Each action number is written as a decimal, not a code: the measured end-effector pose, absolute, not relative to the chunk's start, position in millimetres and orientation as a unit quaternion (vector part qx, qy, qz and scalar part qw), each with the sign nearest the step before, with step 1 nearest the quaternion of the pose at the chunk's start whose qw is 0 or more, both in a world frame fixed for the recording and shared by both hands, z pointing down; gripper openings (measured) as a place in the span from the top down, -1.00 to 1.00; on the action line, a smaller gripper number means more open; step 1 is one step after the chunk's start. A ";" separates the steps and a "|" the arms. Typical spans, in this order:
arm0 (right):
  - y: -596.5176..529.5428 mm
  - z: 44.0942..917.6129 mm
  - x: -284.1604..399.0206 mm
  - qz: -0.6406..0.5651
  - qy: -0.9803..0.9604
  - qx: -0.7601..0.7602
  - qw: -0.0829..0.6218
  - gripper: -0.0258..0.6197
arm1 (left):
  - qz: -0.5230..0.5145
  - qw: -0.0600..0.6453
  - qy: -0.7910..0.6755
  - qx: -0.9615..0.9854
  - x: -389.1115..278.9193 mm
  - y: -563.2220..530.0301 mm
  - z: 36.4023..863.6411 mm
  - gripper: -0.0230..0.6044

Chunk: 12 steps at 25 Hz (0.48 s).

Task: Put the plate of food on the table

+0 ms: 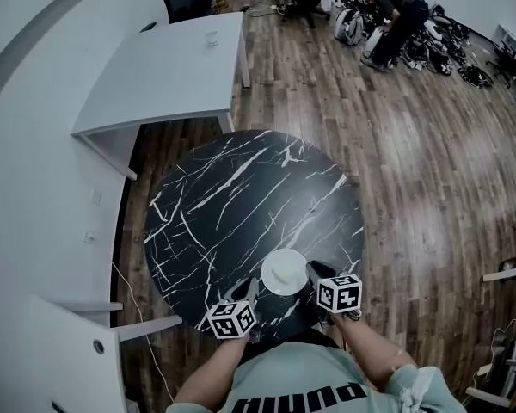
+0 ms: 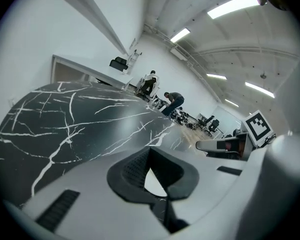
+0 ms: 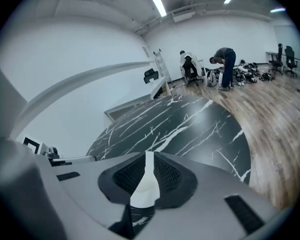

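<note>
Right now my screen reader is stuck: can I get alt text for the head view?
The left gripper and right gripper each clamp the rim of a white plate at the near edge of a round black marble table.

Pale green lettered shirt (image 1: 314, 390); grey left tongs (image 1: 252, 292), right tongs (image 1: 314, 274); black-white marker cubes (image 1: 232, 319).

Wood floor (image 1: 430, 170), white desk (image 1: 172, 76)

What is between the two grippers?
The plate. The left gripper and right gripper each pinch its rim from opposite sides. The head view shows it.
</note>
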State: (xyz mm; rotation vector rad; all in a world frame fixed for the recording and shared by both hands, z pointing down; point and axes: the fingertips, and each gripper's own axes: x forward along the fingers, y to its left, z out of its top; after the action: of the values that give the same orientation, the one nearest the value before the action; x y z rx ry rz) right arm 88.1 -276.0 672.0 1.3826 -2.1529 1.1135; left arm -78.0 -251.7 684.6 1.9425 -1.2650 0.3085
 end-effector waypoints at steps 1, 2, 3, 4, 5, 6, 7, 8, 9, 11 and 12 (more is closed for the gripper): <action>-273.3 658.9 83.7 0.379 -0.767 0.489 0.171 0.75 | 0.120 0.384 -0.494 0.771 -76.7 -249.4 672.5 0.90; -269.9 645.9 79.2 0.364 -0.774 0.490 0.170 0.80 | 0.118 0.377 -0.489 0.778 -75.4 -246.7 660.2 0.90; -265.8 633.1 74.7 0.348 -0.780 0.492 0.169 0.86 | 0.116 0.370 -0.485 0.784 -74.2 -243.5 647.8 0.90; -261.1 620.5 70.2 0.332 -0.786 0.493 0.169 0.89 | 0.113 0.362 -0.481 0.791 -73.2 -239.9 635.1 0.90; -256.0 608.2 66.0 0.318 -0.792 0.493 0.168 0.89 | 0.111 0.353 -0.477 0.797 -72.3 -236.0 622.1 0.91; -250.7 596.3 62.2 0.306 -0.796 0.494 0.166 0.89 | 0.108 0.343 -0.474 0.804 -71.6 -232.2 609.1 0.91; -245.5 585.1 58.5 0.298 -0.800 0.495 0.163 0.89 | 0.107 0.332 -0.471 0.810 -71.3 -229.0 596.8 0.91; -240.4 574.9 54.9 0.292 -0.803 0.495 0.159 0.89 | 0.107 0.322 -0.469 0.816 -71.6 -226.3 585.5 0.91; -235.0 565.9 51.2 0.289 -0.804 0.495 0.154 0.89 | 0.107 0.313 -0.465 0.821 -72.3 -223.6 575.2 0.91; -223.0 550.9 44.3 0.287 -0.806 0.497 0.145 0.89 | 0.103 0.306 -0.456 0.829 -74.3 -216.2 558.1 0.91; -216.6 544.4 41.2 0.285 -0.806 0.499 0.141 0.89 | 0.099 0.305 -0.451 0.833 -75.7 -211.2 550.6 0.91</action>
State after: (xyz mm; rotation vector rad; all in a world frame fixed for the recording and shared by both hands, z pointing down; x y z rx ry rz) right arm 41.2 -216.6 544.4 1.4416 -2.3268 0.8241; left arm -75.7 -211.2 550.6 2.2070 -1.1935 0.2625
